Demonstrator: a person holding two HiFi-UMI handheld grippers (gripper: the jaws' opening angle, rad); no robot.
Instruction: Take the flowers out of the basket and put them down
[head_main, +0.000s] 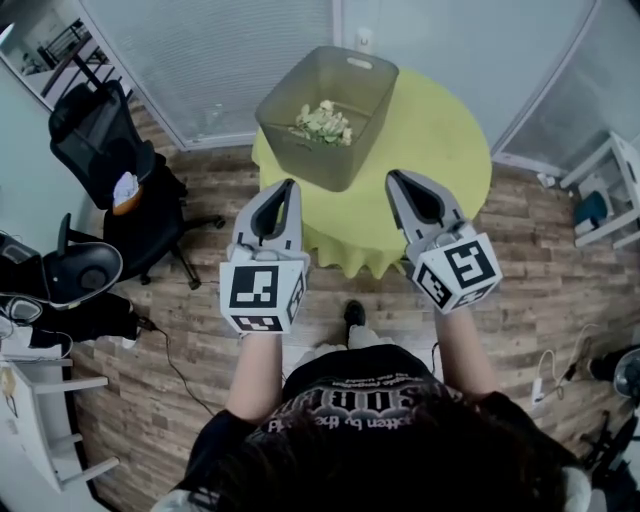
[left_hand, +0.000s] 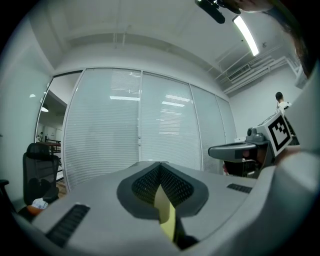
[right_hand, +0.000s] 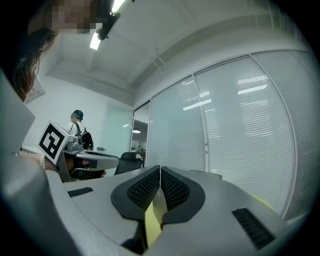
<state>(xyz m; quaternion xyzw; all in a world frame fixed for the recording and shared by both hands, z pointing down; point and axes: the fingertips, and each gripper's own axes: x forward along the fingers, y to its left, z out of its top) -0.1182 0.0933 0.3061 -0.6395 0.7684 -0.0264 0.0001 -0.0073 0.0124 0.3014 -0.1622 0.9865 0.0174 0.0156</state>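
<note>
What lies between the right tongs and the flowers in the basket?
In the head view, only bare yellow tablecloth and the wall of the basket separate the right tongs from the flowers.

the person holds both arms out ahead of the body, the left forearm (head_main: 254, 375) and the right forearm (head_main: 470, 352) bare and well apart, each ending behind its gripper's marker cube (head_main: 262, 294). the left gripper (head_main: 291, 184) points level and away from the body, its two jaws meeting at the tips with nothing between them. the right gripper (head_main: 391, 176) lies level beside it at about the same reach, angled slightly inward toward the left one, its jaws likewise pressed together and empty.
</note>
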